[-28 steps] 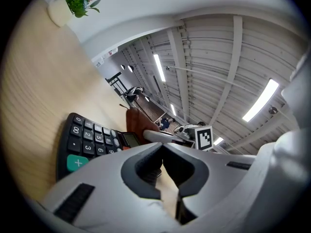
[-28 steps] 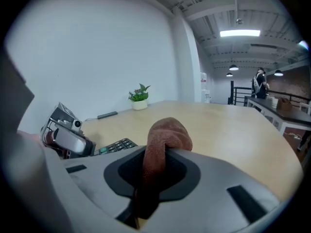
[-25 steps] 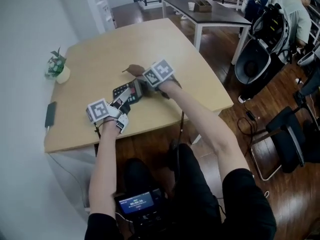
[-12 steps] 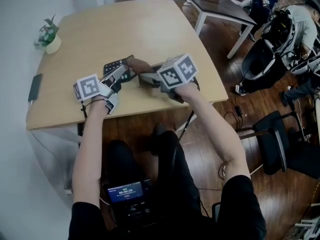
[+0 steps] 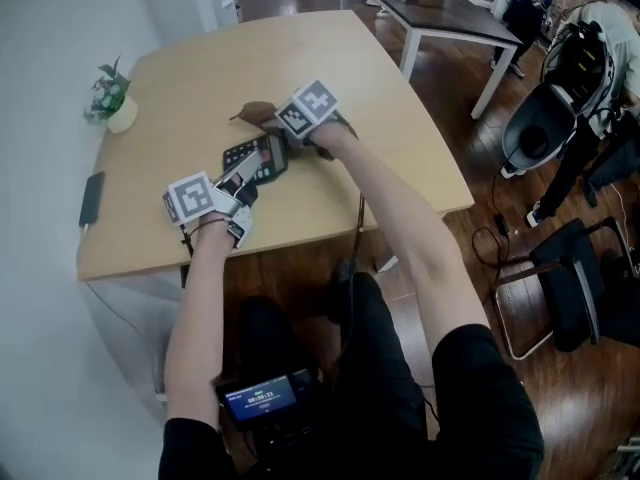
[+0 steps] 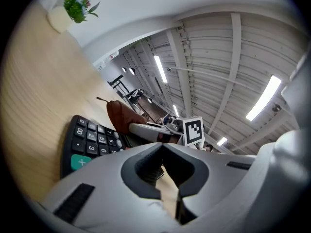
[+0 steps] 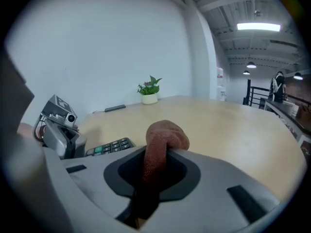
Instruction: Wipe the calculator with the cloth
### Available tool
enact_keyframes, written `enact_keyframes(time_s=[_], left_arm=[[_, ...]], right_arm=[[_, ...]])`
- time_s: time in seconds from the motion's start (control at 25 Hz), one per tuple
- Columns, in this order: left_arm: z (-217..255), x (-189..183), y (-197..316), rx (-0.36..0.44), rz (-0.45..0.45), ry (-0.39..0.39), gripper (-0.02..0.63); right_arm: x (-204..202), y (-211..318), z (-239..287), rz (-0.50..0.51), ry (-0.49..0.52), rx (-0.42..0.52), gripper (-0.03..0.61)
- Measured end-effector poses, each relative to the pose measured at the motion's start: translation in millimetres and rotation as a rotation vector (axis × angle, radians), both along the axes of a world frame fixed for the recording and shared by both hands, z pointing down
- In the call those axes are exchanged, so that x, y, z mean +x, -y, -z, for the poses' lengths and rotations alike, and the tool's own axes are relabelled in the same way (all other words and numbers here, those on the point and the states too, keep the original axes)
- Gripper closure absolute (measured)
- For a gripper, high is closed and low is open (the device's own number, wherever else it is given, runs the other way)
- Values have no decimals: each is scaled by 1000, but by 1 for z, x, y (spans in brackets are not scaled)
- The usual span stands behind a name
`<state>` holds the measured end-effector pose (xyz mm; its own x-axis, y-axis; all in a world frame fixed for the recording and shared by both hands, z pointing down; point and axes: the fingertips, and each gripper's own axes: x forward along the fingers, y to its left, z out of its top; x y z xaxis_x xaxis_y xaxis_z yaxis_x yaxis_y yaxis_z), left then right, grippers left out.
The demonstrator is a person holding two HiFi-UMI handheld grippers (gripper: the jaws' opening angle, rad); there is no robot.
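A black calculator lies on the light wooden table; its keys also show in the left gripper view and the right gripper view. My left gripper is shut, rolled on its side, its tips against the calculator's near-left edge; nothing shows between the jaws. My right gripper sits at the calculator's far end, shut on a brown cloth. The cloth bulges out past the jaws and hangs by the keys.
A small potted plant and a dark phone sit at the table's left side. Past the right edge are a dark table, a stroller and a black chair.
The right gripper carried the cloth toward the calculator's right side, then back to its far end. The left gripper has stayed at the near edge.
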<state>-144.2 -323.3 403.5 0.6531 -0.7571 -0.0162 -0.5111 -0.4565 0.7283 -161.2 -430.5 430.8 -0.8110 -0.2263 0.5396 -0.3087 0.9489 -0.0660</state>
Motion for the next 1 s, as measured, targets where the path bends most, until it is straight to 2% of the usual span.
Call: enact_keyframes(time_s=[0.12, 0.2, 0.36, 0.48, 0.64, 0.76, 0.88, 1.0], left_arm=[[2, -12, -1, -38, 35, -136, 626], [-1, -26, 1, -66, 91, -166, 626], [-3, -36, 5, -85, 120, -182, 624], [-5, -45, 8, -92, 138, -187, 624], [-4, -69, 30, -79, 168, -173, 624], [-3, -93, 39, -40, 228, -137, 624], [16, -93, 29, 60, 162, -163, 629], [32, -64, -10, 120, 12, -145, 629]], right_arm=[[-1, -6, -5, 23, -27, -20, 520], [4, -8, -3, 23, -33, -21, 520], [24, -19, -2, -21, -30, -43, 520], [48, -34, -3, -128, 13, -86, 520], [68, -57, 0, -300, 148, -157, 520], [62, -85, -2, -316, 261, -246, 522], [63, -90, -1, -314, 288, -279, 523], [78, -61, 6, -359, 250, -233, 522]])
